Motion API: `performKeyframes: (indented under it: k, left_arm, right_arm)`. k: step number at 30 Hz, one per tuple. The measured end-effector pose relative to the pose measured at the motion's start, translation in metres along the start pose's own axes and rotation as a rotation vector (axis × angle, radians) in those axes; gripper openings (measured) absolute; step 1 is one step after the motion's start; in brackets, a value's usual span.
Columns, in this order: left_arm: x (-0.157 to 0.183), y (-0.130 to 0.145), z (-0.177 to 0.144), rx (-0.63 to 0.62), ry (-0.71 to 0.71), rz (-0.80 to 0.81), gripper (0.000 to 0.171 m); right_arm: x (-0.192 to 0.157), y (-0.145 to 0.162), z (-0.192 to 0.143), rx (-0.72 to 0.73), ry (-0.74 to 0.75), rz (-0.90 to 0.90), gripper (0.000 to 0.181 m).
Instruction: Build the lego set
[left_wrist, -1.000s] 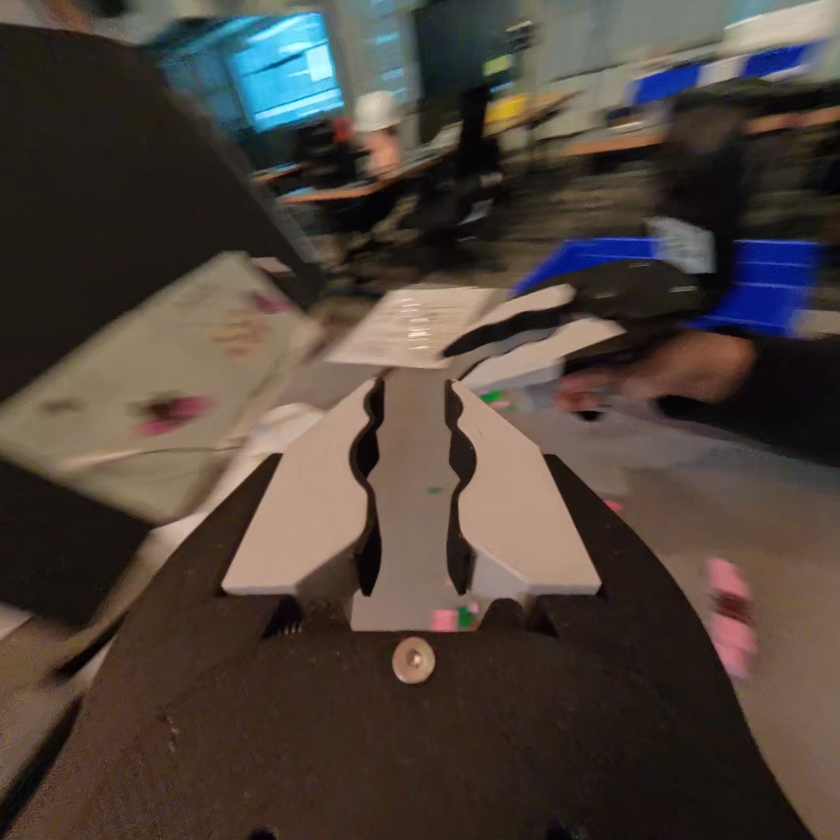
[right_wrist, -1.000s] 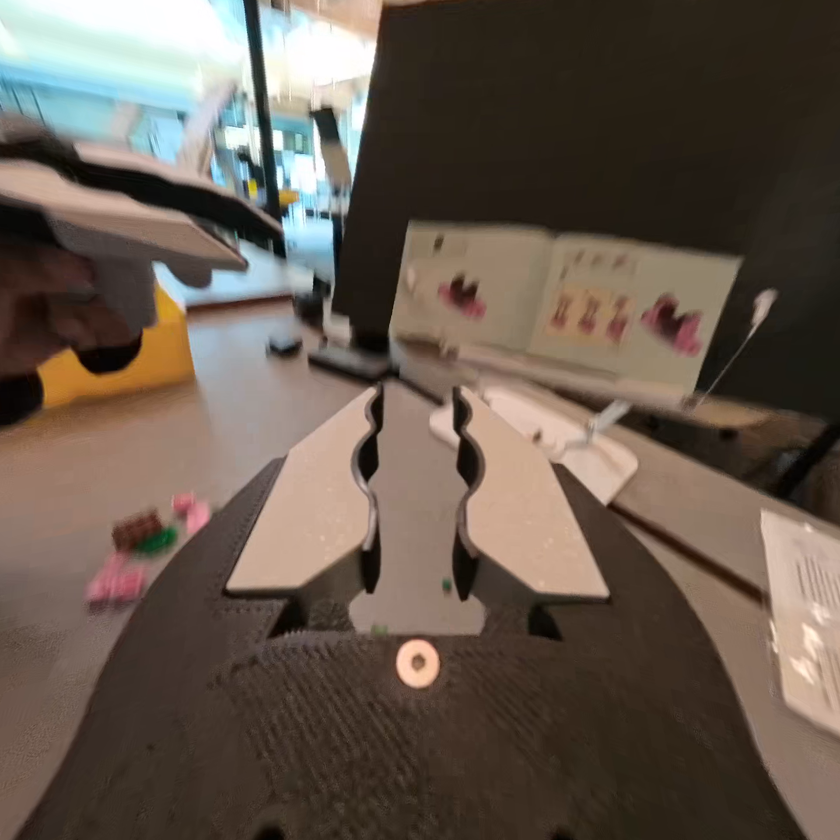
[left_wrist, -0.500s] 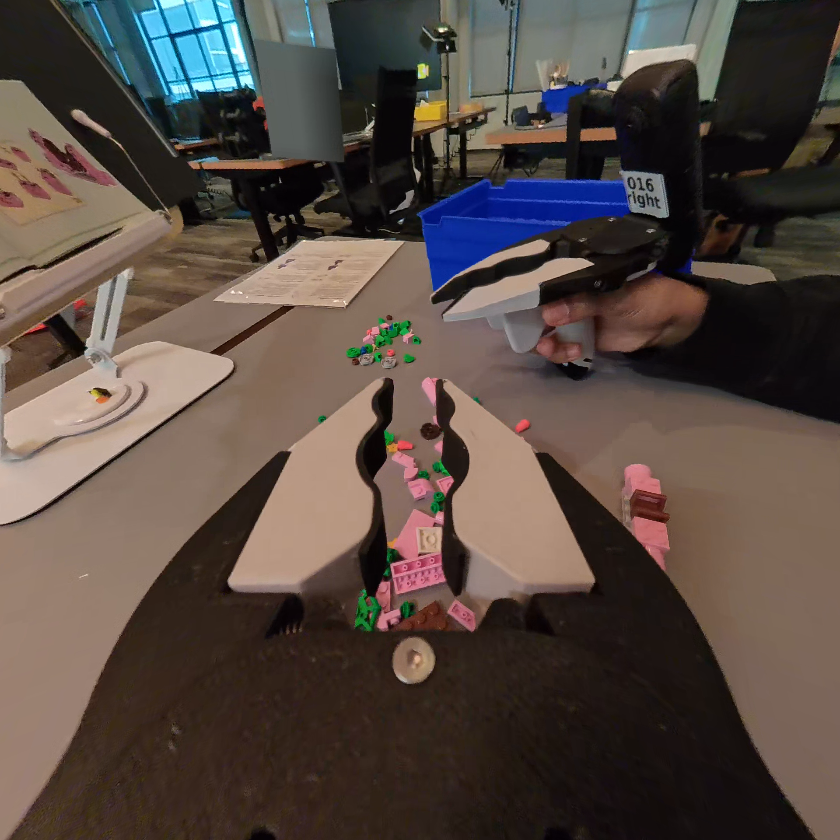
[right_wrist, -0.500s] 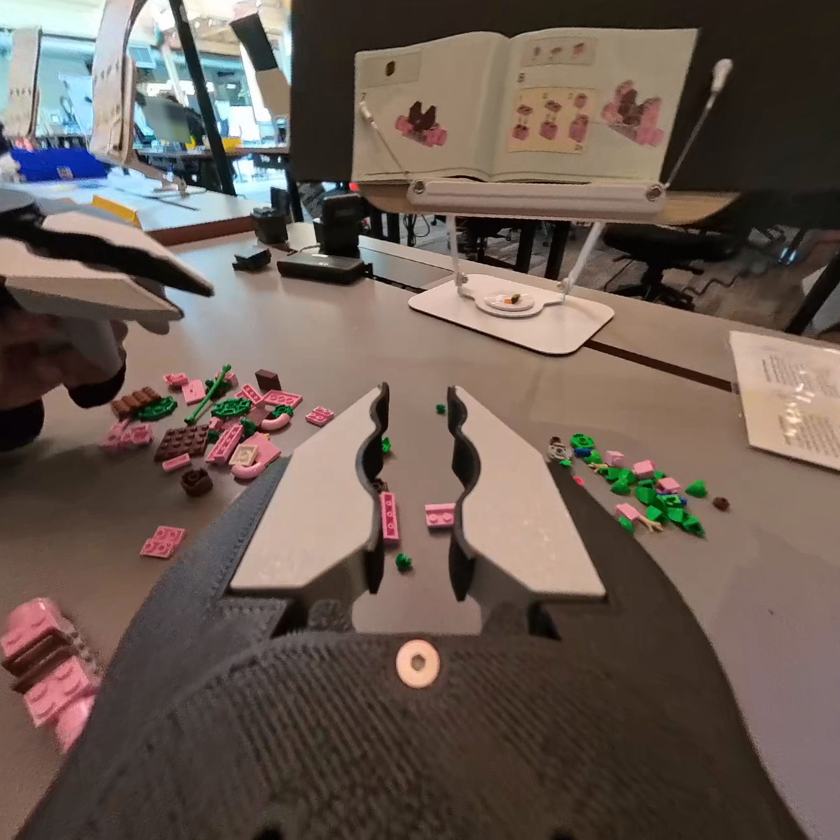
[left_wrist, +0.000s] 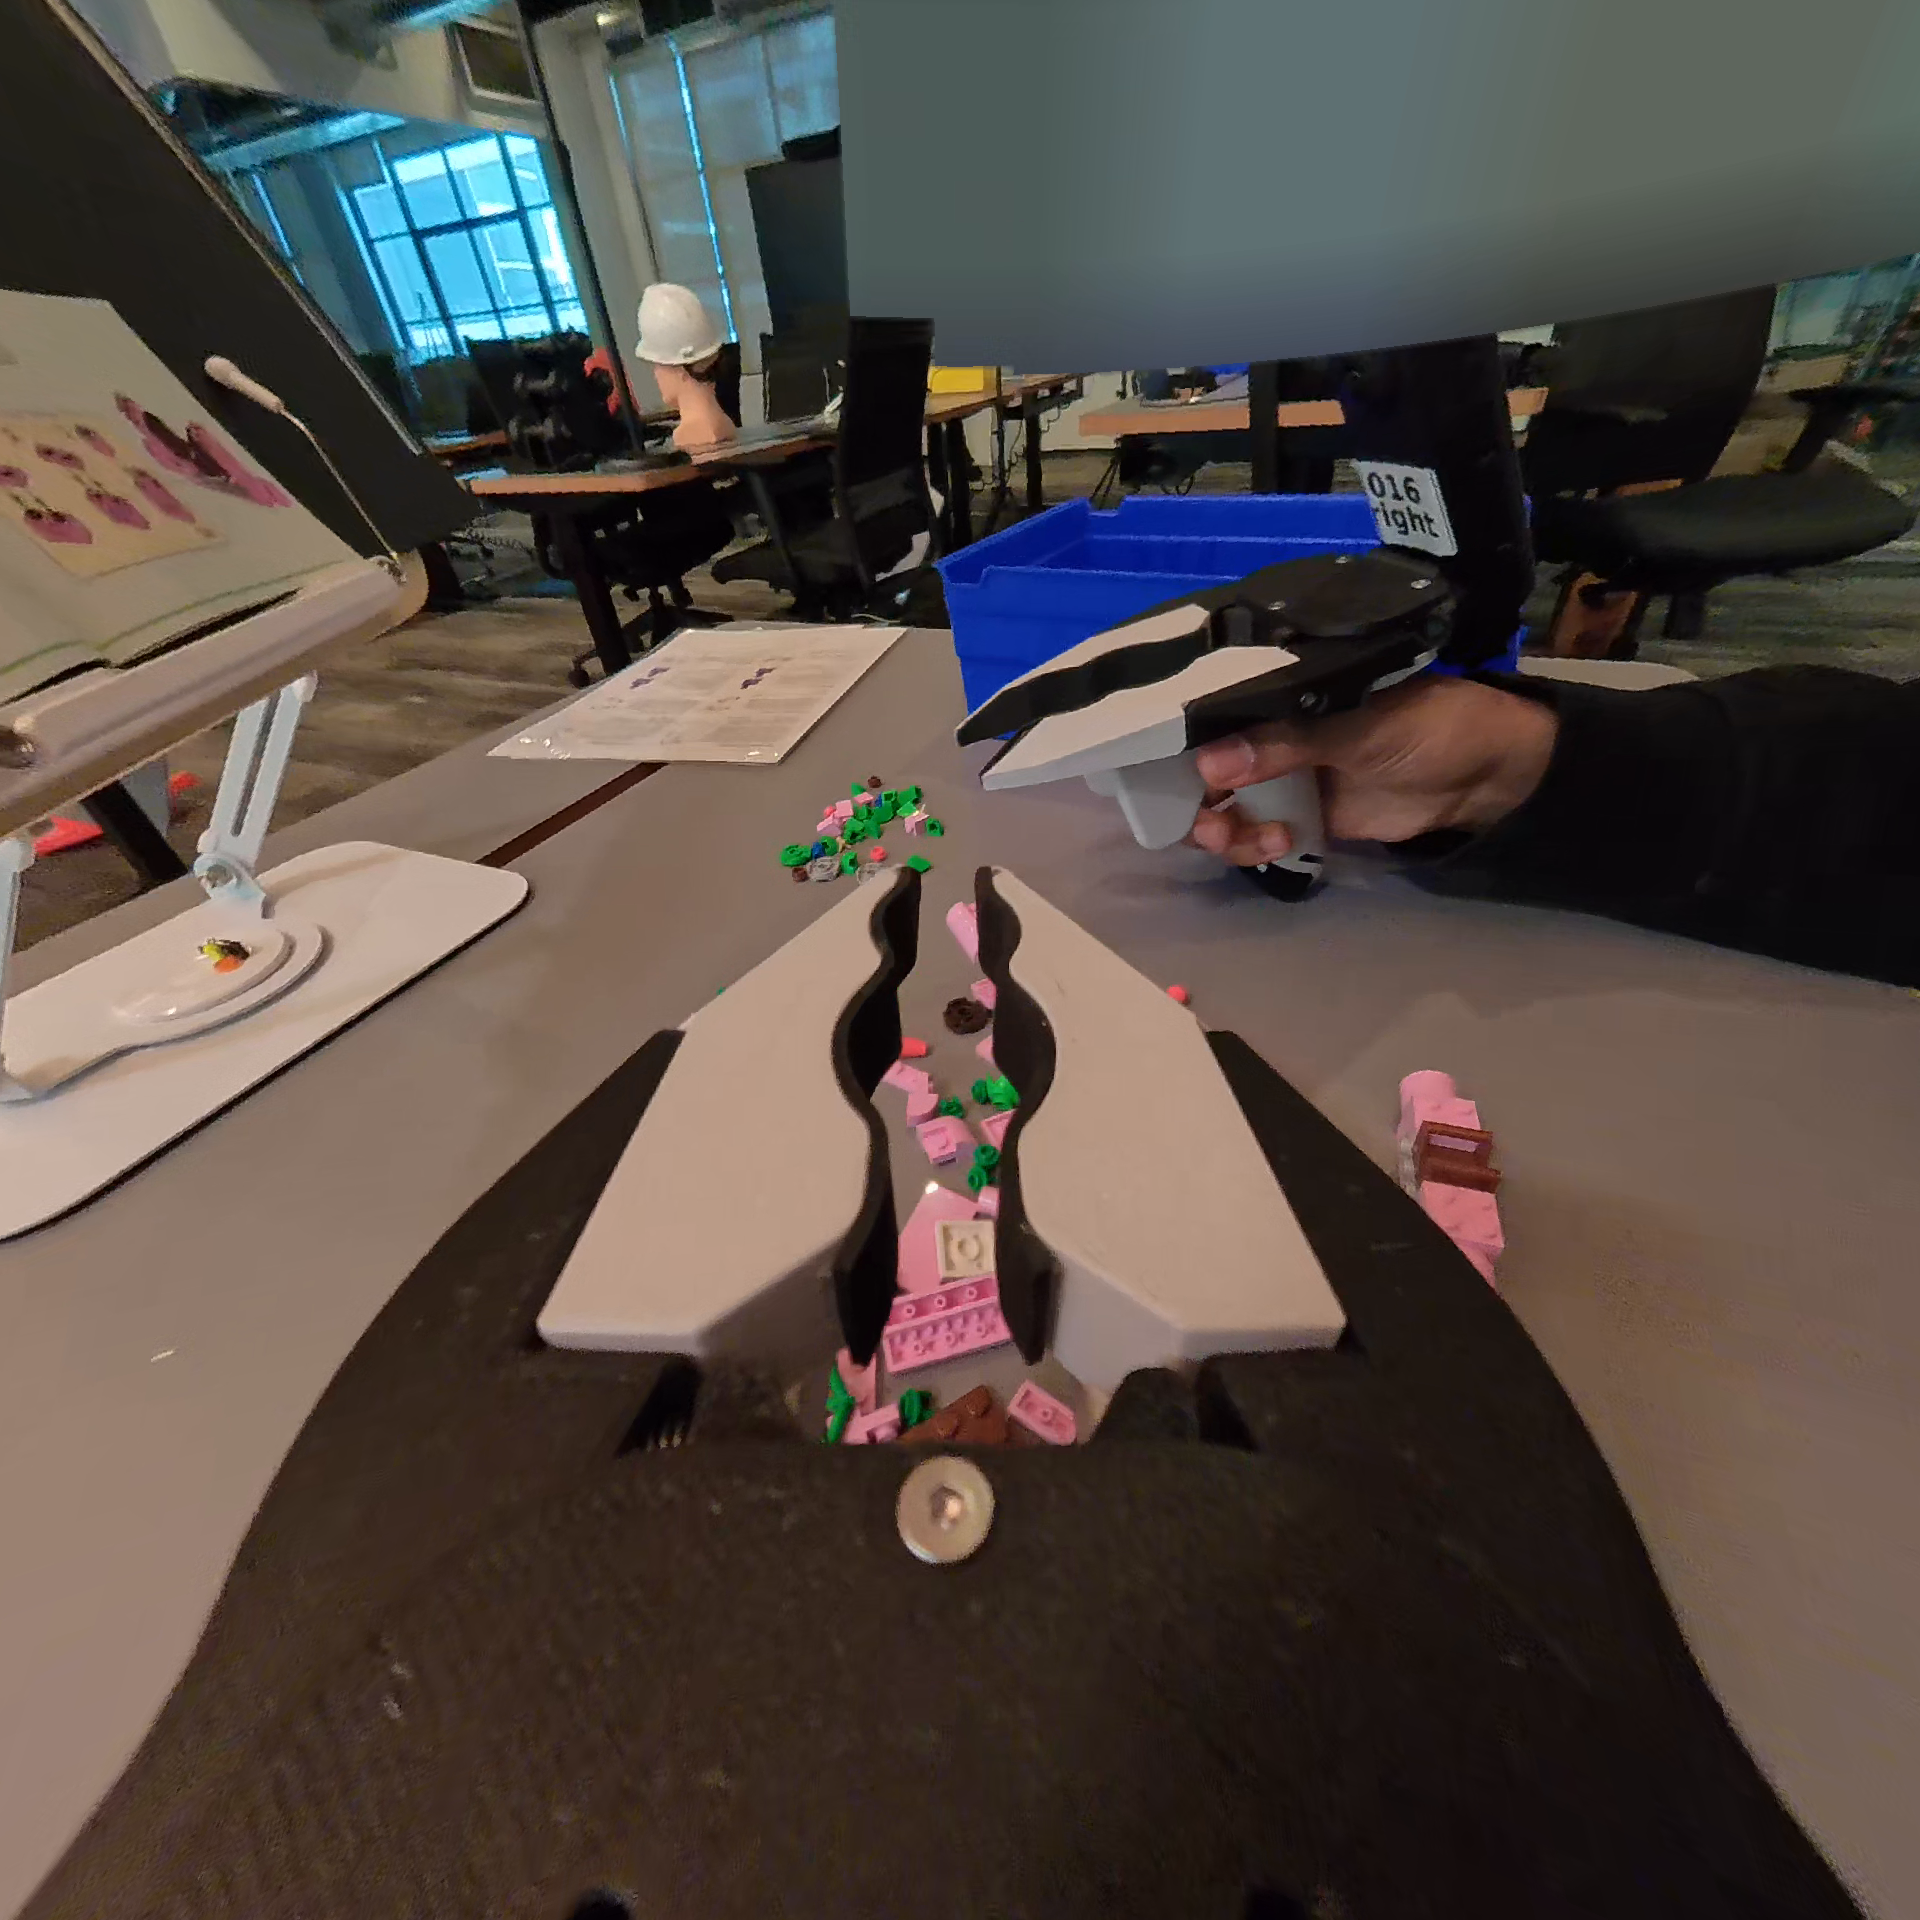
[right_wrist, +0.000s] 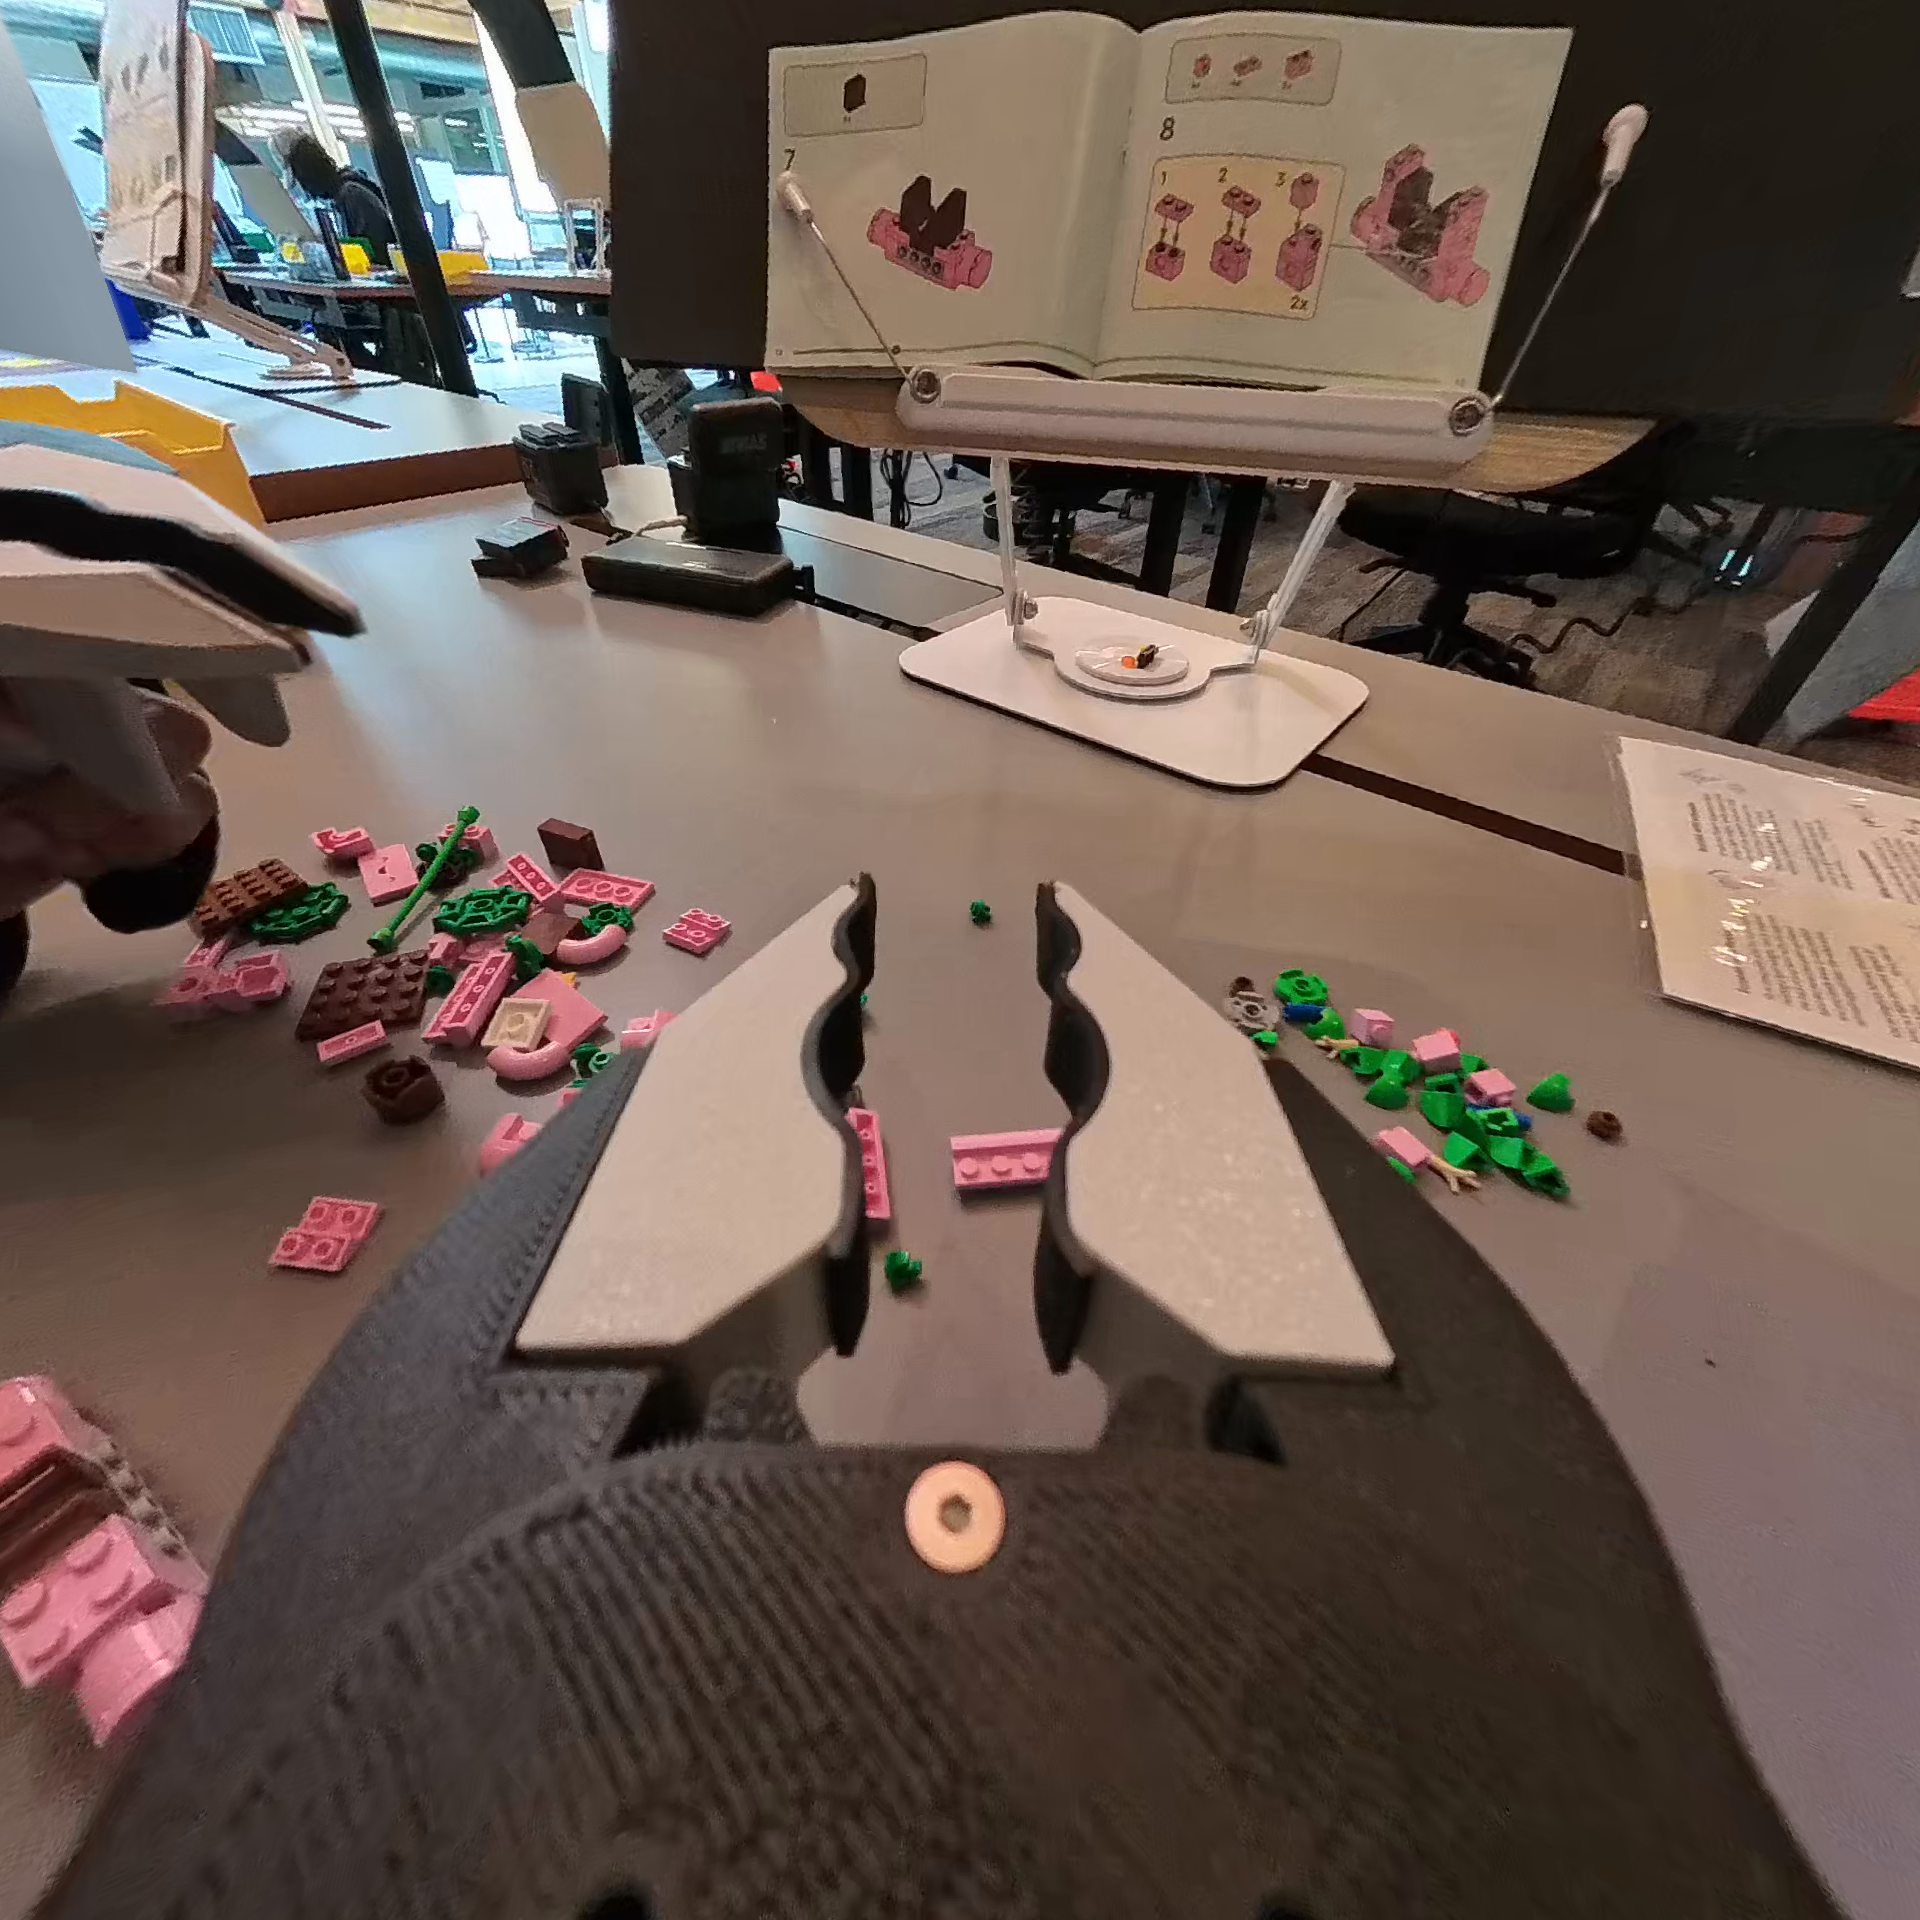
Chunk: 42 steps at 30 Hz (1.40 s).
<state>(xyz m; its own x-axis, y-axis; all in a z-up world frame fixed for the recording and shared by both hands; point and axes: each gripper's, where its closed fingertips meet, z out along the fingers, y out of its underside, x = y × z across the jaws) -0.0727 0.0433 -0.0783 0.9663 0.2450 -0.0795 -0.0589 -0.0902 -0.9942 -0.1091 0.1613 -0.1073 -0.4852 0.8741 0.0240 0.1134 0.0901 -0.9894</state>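
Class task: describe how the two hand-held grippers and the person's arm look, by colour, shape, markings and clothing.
Each gripper has a black textured body, a silver screw and two light-grey jaws with wavy black inner pads. The right gripper has a grey pistol handle and a white label; its arm wears a black sleeve.

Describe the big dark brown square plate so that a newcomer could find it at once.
Start at the white book stand on the grey table, then look to the brick pile on its left. The brown plate lies flat at the pile's near edge. It is the largest dark piece there, square and studded, among smaller pink and green bits.
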Motion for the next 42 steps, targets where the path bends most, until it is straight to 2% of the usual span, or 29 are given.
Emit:
performKeyframes:
  k: [6,13,21,28,32,36,42]
  left_arm:
    - [0.003,0.007,0.003,-0.021,0.007,0.012,0.011]
    - [-0.011,0.011,-0.002,-0.007,-0.017,-0.054,0.011]
    - [-0.041,0.001,-0.024,0.021,-0.140,-0.053,0.010]
    - [-0.056,0.005,-0.033,-0.005,-0.207,-0.026,0.009]
    - [-0.055,0.003,-0.035,0.002,-0.201,-0.039,0.010]
    - [-0.050,0.002,-0.032,-0.005,-0.188,-0.026,0.010]
    - [-0.050,0.012,-0.028,-0.046,-0.189,-0.010,0.010]
  right_arm:
    - [-0.007,0.003,0.002,-0.020,-0.018,-0.047,0.029]
    - [-0.001,0.004,0.003,-0.029,-0.051,0.051,0.031]
    - [-0.003,0.003,0.002,-0.021,-0.046,0.024,0.033]
    - [0.007,0.000,-0.002,0.002,-0.025,0.065,0.032]
    - [0.024,-0.003,-0.008,0.010,0.055,0.006,0.029]
    - [0.013,-0.011,-0.009,0.056,0.042,-0.067,0.023]
    - [0.006,-0.006,-0.006,0.042,0.032,-0.119,0.022]
